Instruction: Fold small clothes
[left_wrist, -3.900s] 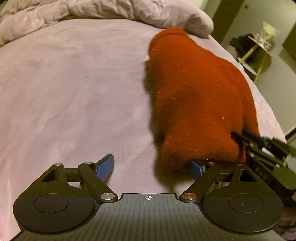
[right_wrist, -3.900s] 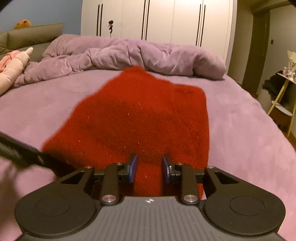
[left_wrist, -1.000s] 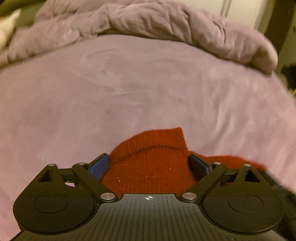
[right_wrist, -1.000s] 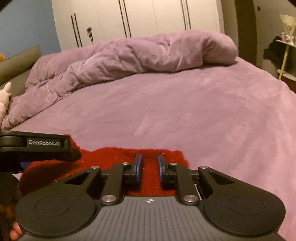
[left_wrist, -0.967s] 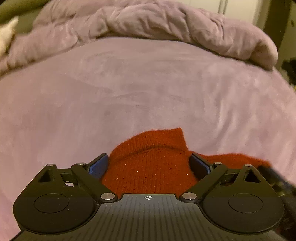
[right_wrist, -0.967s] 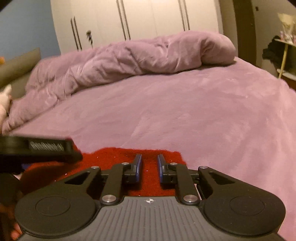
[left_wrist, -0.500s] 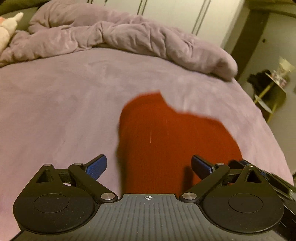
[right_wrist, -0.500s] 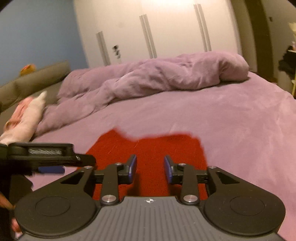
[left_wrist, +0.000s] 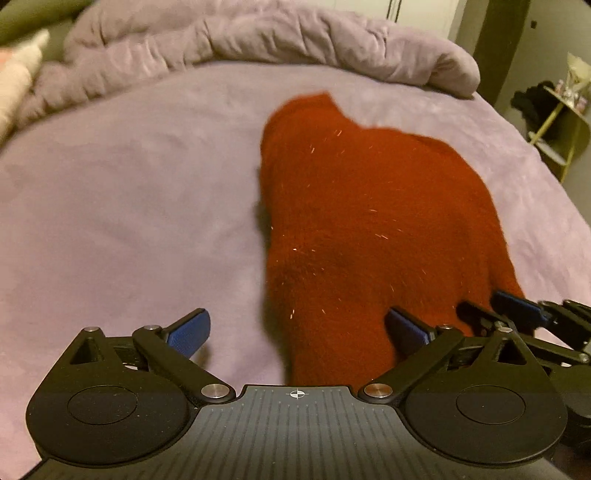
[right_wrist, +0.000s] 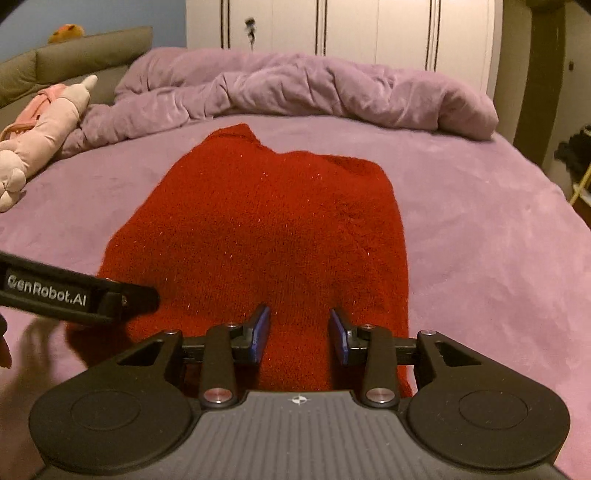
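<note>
A small red knit garment lies flat on the purple bed, its narrow collar end pointing away; it also shows in the right wrist view. My left gripper is wide open over the garment's near left edge, its right finger on the fabric. My right gripper is open, jaws apart over the garment's near edge, gripping nothing. The right gripper shows at the right in the left wrist view; the left gripper's body shows in the right wrist view.
A crumpled purple duvet lies across the far end of the bed. A pink plush toy lies at the far left by a grey sofa. A yellow side table stands off the bed's right side. White wardrobe doors stand behind.
The garment, bunched close between the jaws a second ago, now lies spread out flat. Both grippers have pulled back from it, and the right gripper's jaws have opened wider.
</note>
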